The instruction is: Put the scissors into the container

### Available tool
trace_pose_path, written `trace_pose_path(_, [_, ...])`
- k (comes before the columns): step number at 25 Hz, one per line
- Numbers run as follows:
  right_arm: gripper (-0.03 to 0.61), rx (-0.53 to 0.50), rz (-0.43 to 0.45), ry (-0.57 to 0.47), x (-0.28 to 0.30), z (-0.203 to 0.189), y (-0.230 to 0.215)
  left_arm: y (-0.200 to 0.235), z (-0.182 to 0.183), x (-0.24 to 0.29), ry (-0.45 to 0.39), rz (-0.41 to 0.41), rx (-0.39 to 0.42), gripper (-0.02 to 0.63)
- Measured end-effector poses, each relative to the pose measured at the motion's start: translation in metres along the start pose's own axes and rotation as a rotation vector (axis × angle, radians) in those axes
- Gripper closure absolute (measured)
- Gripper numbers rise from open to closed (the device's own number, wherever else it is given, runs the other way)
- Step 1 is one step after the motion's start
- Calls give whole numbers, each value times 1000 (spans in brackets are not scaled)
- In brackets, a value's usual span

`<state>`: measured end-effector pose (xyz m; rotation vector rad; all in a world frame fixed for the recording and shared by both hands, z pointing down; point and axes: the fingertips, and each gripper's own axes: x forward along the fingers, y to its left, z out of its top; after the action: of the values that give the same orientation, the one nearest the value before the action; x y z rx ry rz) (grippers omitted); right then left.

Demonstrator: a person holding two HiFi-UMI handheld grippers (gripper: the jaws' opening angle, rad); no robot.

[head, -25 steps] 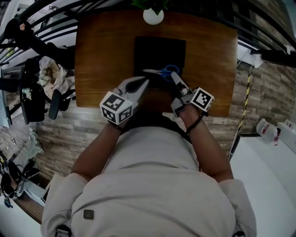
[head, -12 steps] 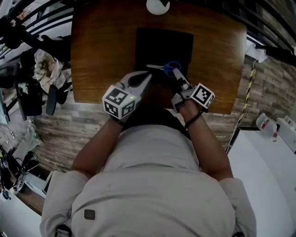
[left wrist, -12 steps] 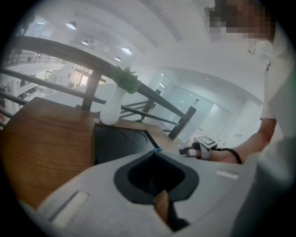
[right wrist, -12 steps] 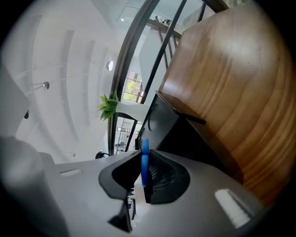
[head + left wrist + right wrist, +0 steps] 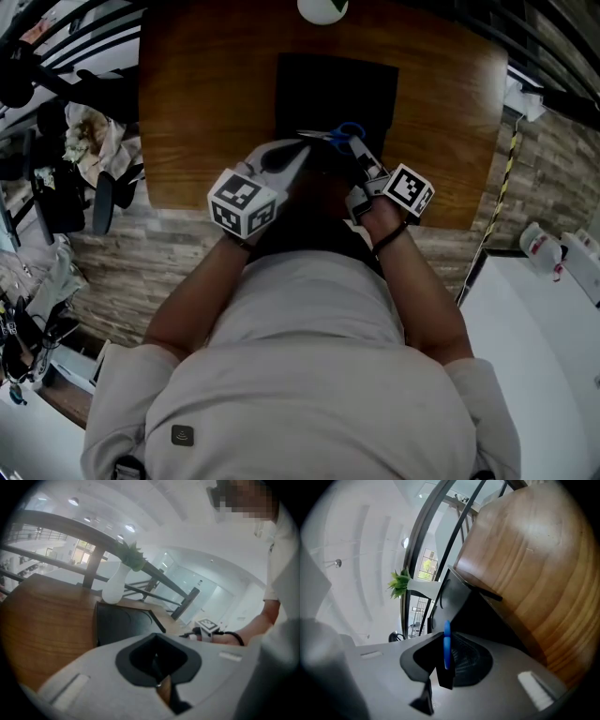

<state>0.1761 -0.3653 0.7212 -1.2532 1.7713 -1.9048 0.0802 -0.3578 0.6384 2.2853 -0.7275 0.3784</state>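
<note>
Over the wooden table (image 5: 206, 103), two tongs are working: the left tongs (image 5: 298, 156), pressed together and empty, are hovering beside the blades, seemingly to steady them, while the right tongs (image 5: 357, 150) are clamping the blue handle, holding the one pair of scissors (image 5: 328, 139) over the single black container (image 5: 375, 84), apparently ready for release.

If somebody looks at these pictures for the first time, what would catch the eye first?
The scissors stand out first: their bright blue handle is pinched in the fingers of the right gripper, just above the near edge of the black container. After that comes the white vase with a green plant, at the far edge of the wooden table.
</note>
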Motion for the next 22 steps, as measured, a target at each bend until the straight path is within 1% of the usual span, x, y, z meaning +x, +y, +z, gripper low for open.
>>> trace_pose_path(5, [526,13,-12,13,8,-7,-5,6,-6,3,18,-9,-9,612])
trace_pose_path(8, [526,13,-51,30,10,-9,-8,7,-9,4,25,-13,-16,612])
trace_pose_path(14, [522,58,-107,36,14,-8,-14,6,-9,5,32,-24,-19,612])
trace_pose_path(17, [488,56,-124,46,15,-9,-14,6,-11,4,35,-26,-23,612])
trace_pose_path(19, [478,50,-129,49,17,-8,-13,8,-12,3,36,-25,-28,612])
trace_pose_path(22, [431,39,-139,53,17,-7,-11,8,-12,1,38,-26,-32,612])
